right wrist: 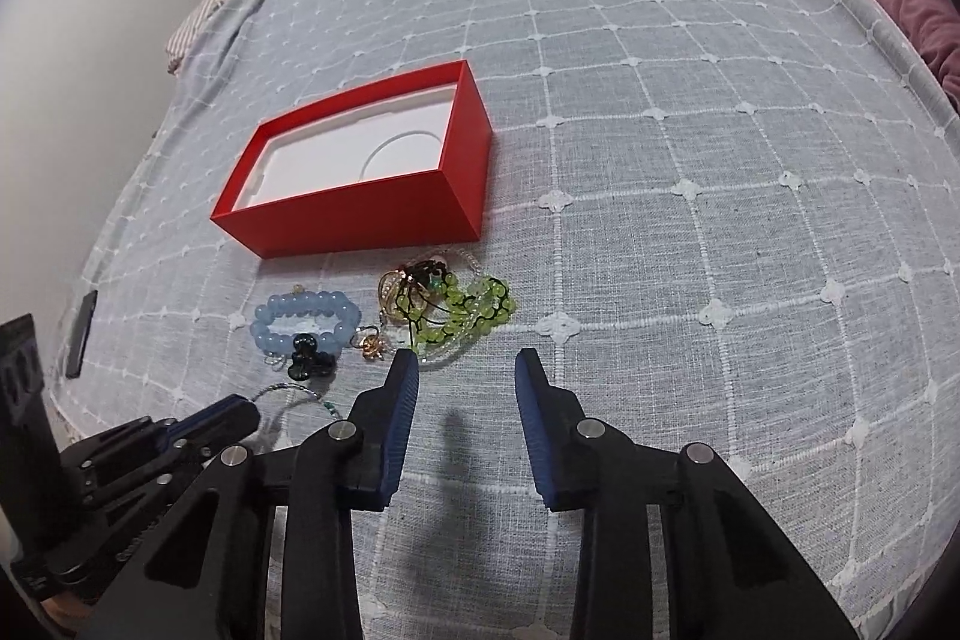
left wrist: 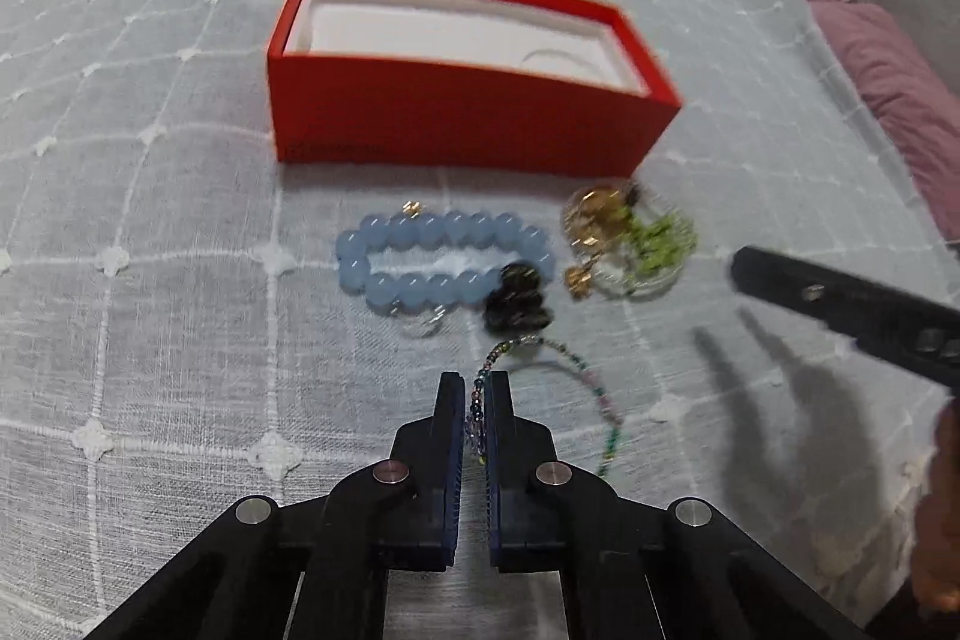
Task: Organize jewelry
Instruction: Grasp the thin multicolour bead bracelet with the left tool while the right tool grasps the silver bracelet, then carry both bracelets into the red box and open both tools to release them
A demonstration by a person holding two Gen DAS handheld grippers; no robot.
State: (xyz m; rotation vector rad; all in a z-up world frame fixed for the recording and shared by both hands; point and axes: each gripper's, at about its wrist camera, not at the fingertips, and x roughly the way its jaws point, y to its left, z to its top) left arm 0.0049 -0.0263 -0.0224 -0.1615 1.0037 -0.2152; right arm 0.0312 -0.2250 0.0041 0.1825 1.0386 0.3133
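An open red box (left wrist: pixel 456 124) with a white lining stands on the grey checked bedspread; it also shows in the right wrist view (right wrist: pixel 360 214). In front of it lie a blue bead bracelet (left wrist: pixel 420 256) with dark beads (left wrist: pixel 516 304), and a tangle of green beads and gold pieces (left wrist: pixel 630 238). My left gripper (left wrist: pixel 477 385) is shut on a thin multicoloured bead chain (left wrist: pixel 576 370) that trails to the right. My right gripper (right wrist: pixel 465 361) is open and empty, just in front of the green bead tangle (right wrist: pixel 462 310). The blue bracelet (right wrist: pixel 306 319) lies to its left.
The right gripper's finger (left wrist: pixel 840 304) enters the left wrist view from the right. A purple cloth (right wrist: pixel 918 10) lies at the bed's right edge. A dark flat object (right wrist: pixel 81 334) lies at the bed's left edge. The wall is to the left.
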